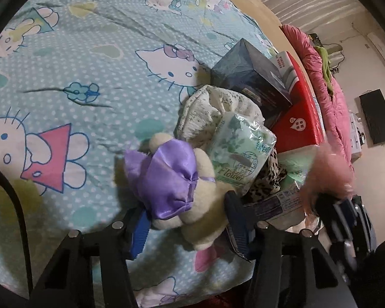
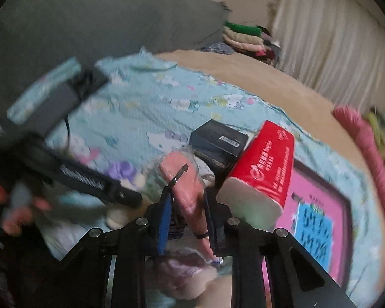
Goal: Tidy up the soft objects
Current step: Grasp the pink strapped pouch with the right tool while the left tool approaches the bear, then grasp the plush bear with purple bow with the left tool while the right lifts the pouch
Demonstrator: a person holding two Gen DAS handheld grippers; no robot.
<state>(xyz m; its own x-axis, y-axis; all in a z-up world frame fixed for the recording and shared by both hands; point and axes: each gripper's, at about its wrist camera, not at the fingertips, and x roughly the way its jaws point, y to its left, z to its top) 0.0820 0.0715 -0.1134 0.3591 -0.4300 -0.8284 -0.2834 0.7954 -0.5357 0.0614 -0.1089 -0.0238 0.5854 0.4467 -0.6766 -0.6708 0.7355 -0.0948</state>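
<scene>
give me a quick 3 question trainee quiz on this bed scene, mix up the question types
1. True or false: the left claw has its fingers on either side of the cream plush toy in the purple satin dress.
2. Multiple choice: what does the right claw grip? A) the red tissue pack B) a pink item in clear wrap C) the dark box
3. Fill the blank: in the left wrist view, the green-and-white pack next to the plush toy is printed with the word ____.

Key
1. True
2. B
3. Flower
</scene>
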